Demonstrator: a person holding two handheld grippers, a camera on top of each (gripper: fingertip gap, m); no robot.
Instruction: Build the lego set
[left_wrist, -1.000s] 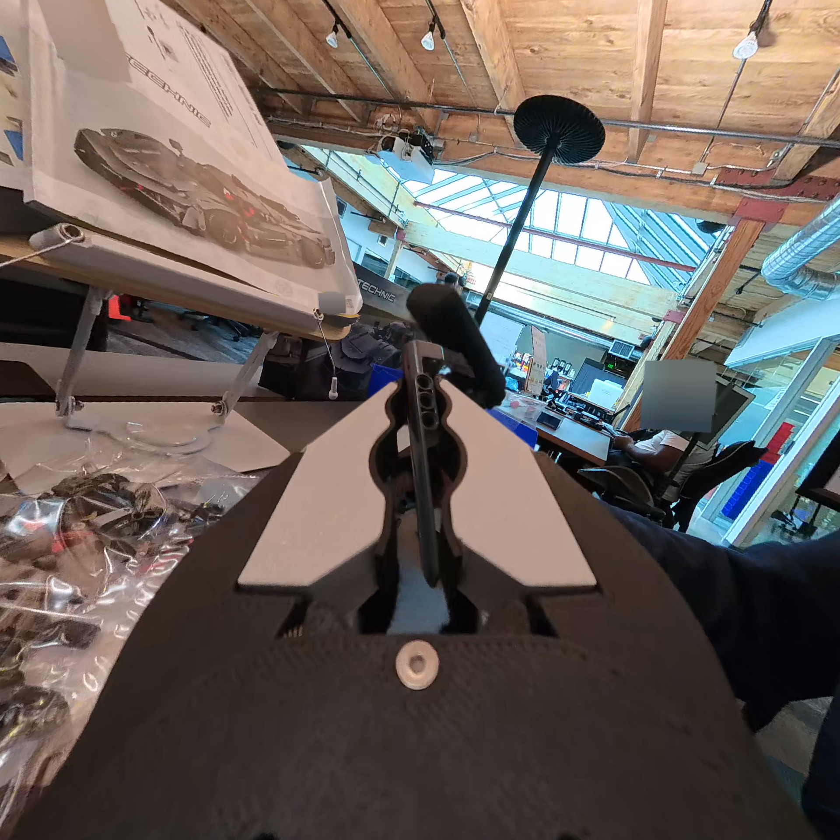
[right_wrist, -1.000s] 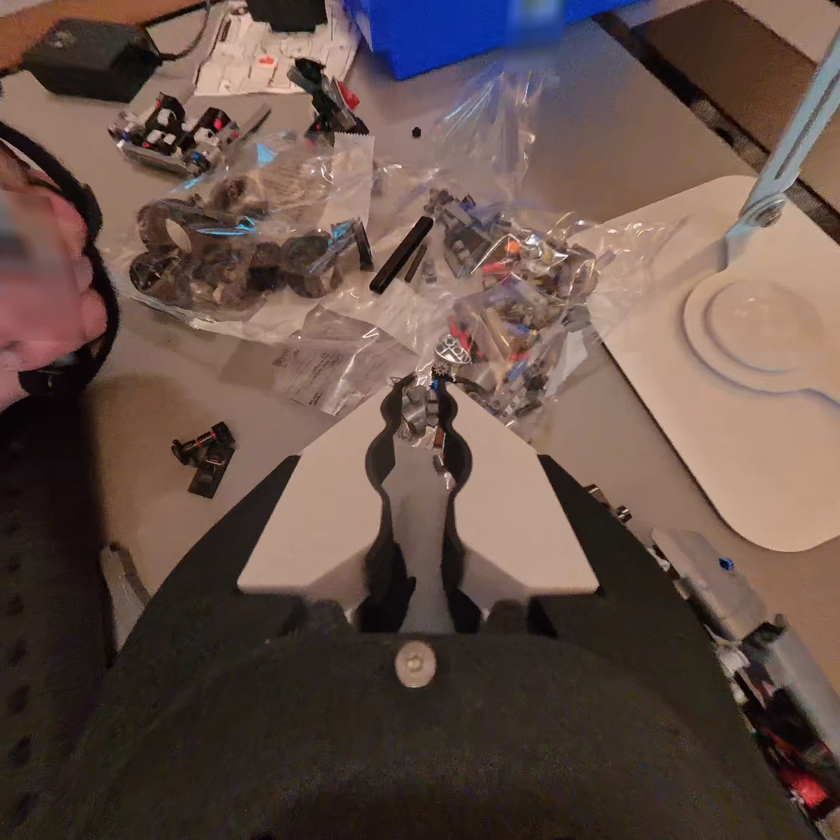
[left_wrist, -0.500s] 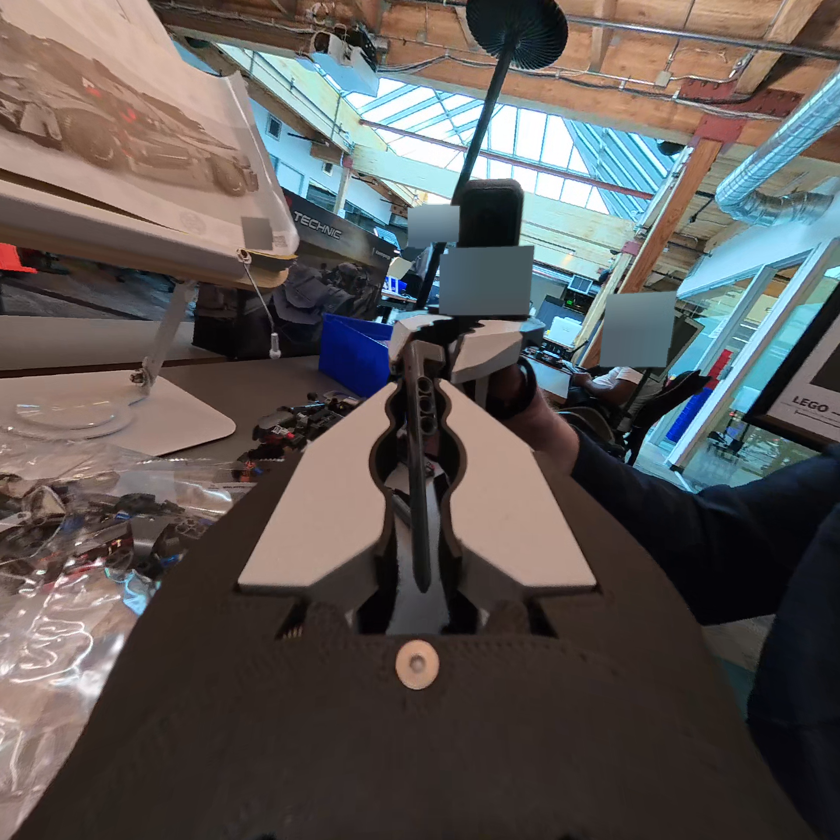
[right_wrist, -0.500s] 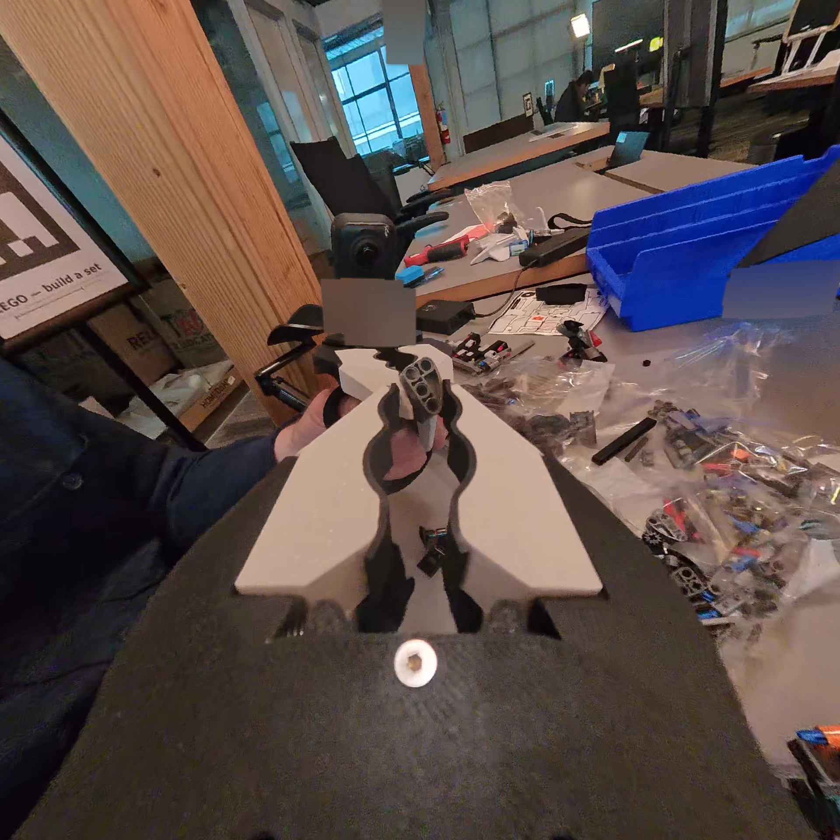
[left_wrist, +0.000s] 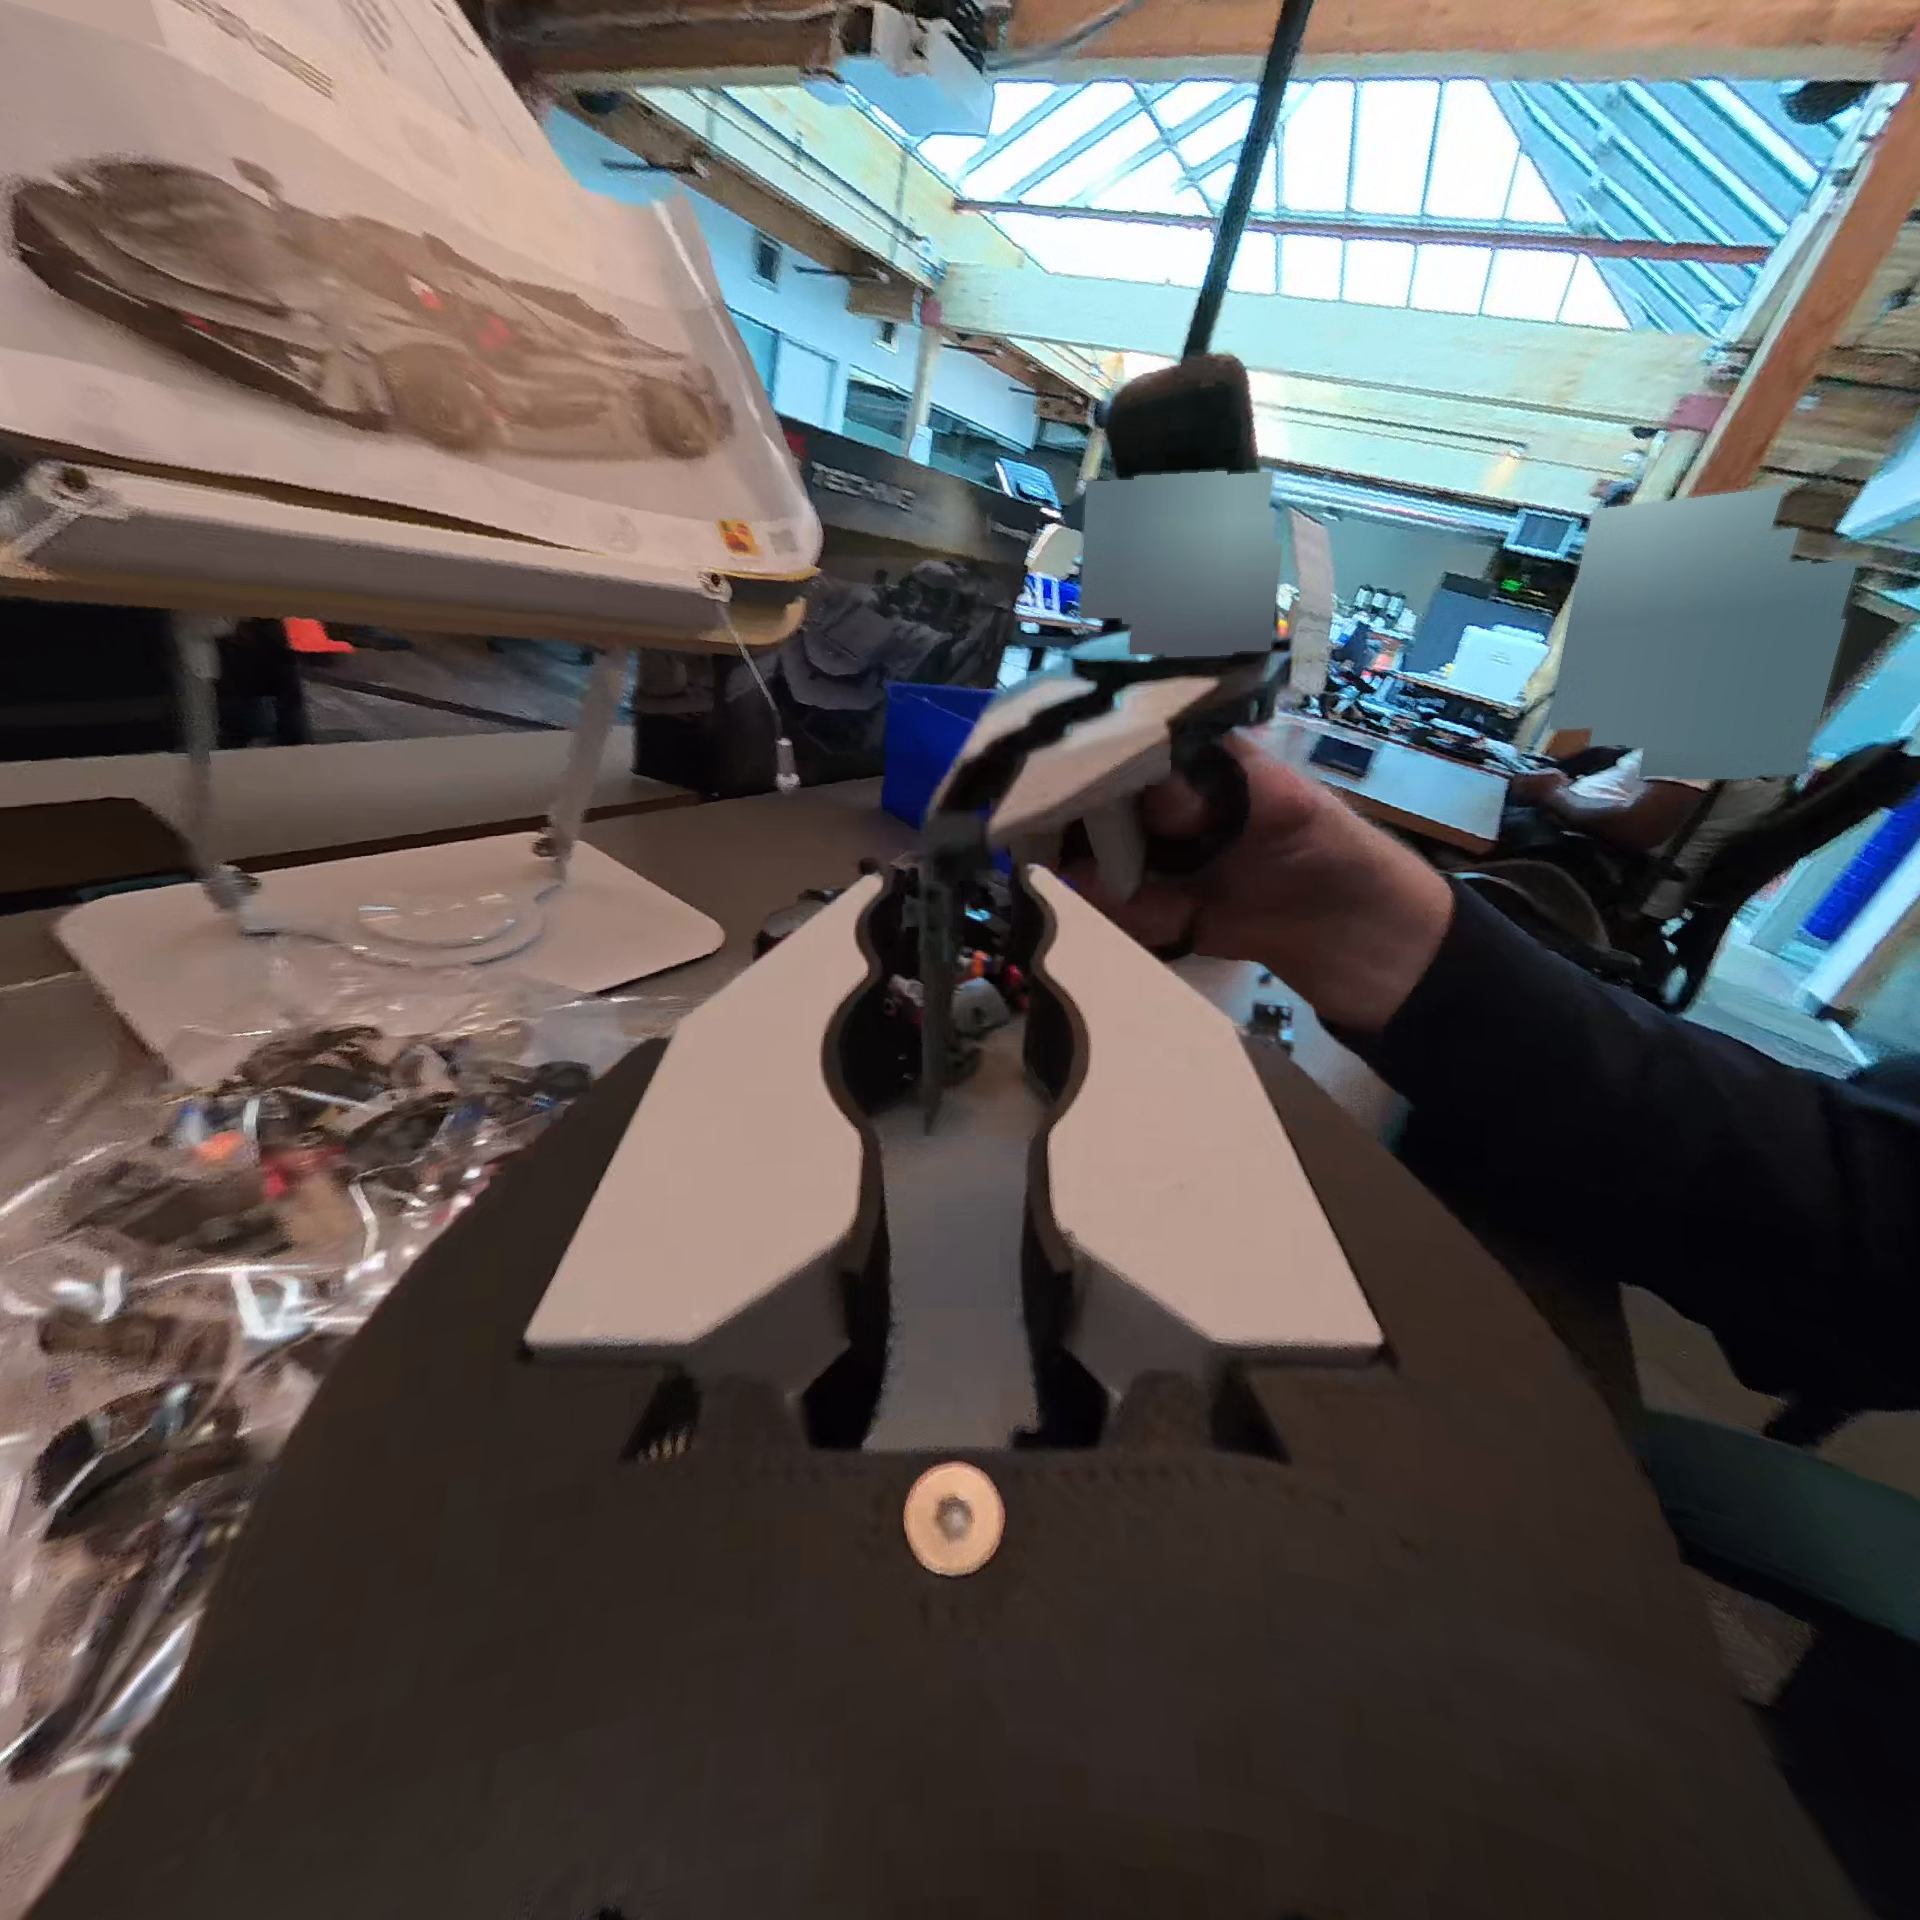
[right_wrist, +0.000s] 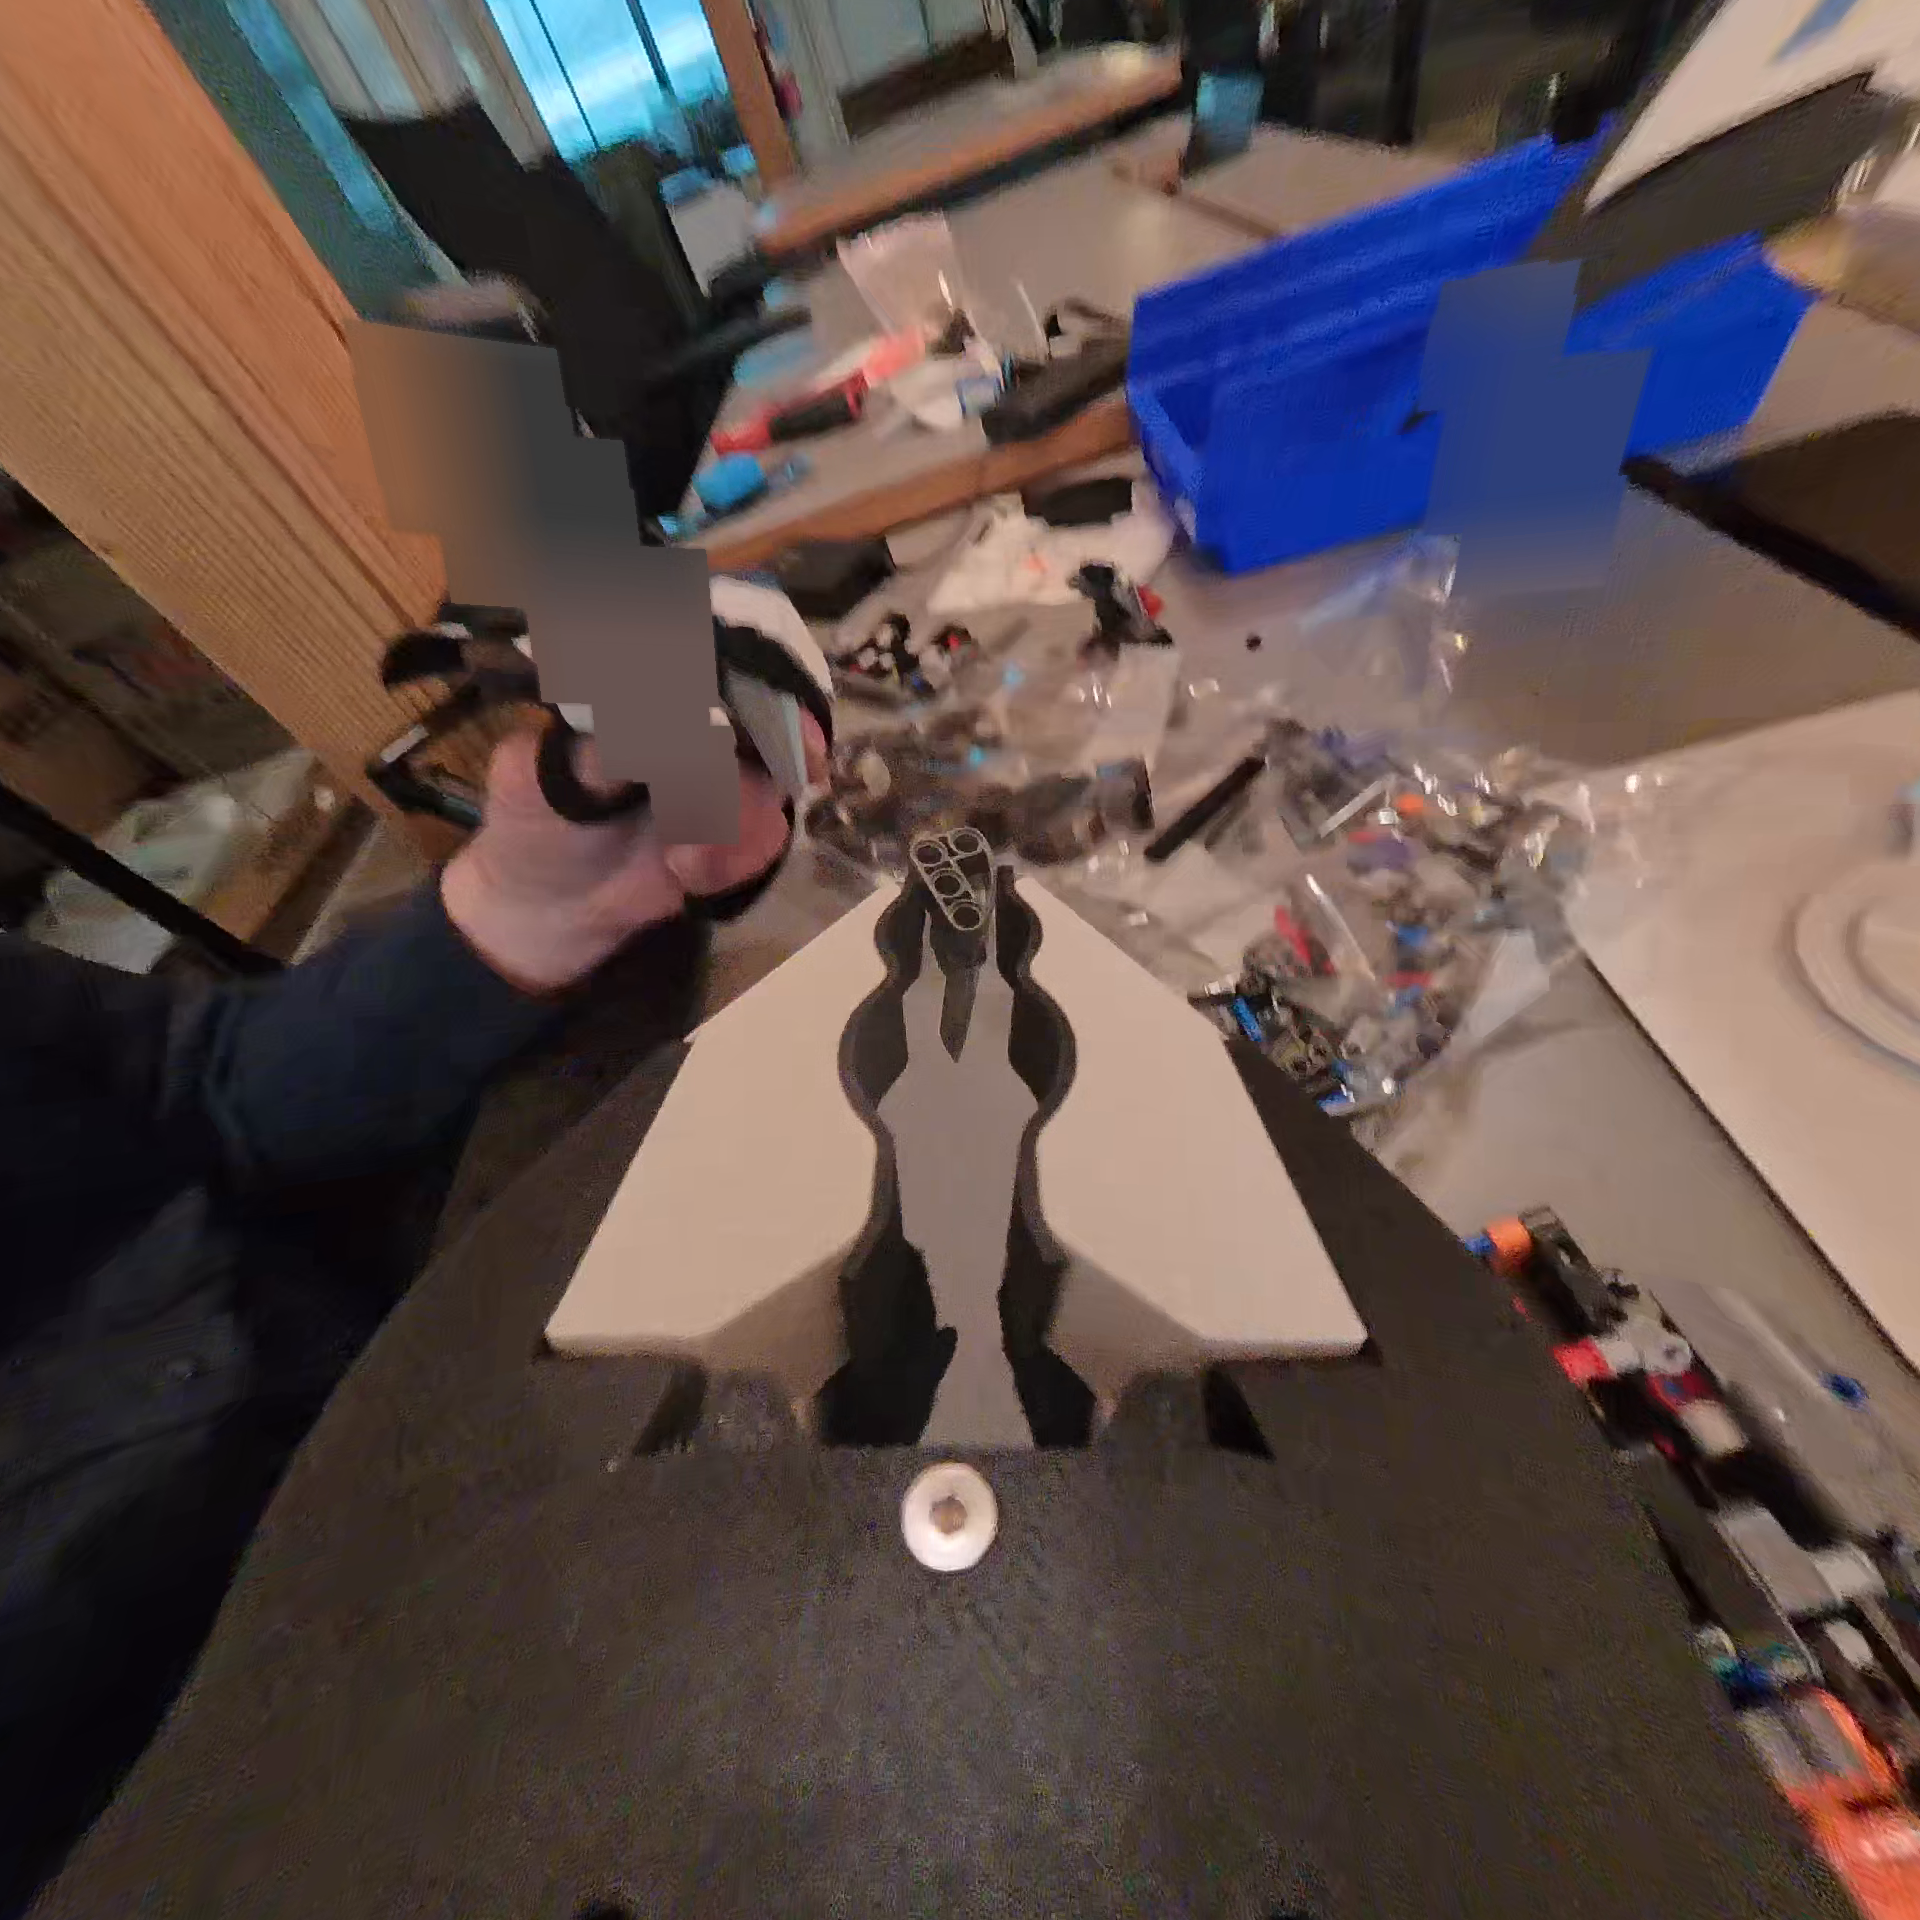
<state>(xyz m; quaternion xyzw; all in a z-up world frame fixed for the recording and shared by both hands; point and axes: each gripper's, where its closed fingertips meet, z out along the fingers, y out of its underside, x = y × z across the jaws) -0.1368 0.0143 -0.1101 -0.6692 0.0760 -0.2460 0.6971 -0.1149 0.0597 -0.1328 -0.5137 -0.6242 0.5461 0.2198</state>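
While both tools are raised above the grey surface (right_wrist: 1538, 665), the left tool (left_wrist: 951, 894) stands with its jaws narrowly parted, a thin dark beam (left_wrist: 935, 997) upright in the gap; whether the fingers press it I cannot tell. The right tool (right_wrist: 954, 883) grips a dark grey lego piece (right_wrist: 951, 883) with round holes at its fingertips. Clear bags of lego parts (right_wrist: 1382, 883) lie across the middle of the surface, a blue bin (right_wrist: 1351, 416) sits toward its far edge, and a white stand base (left_wrist: 416, 935) carries the open instruction booklet (left_wrist: 312, 260).
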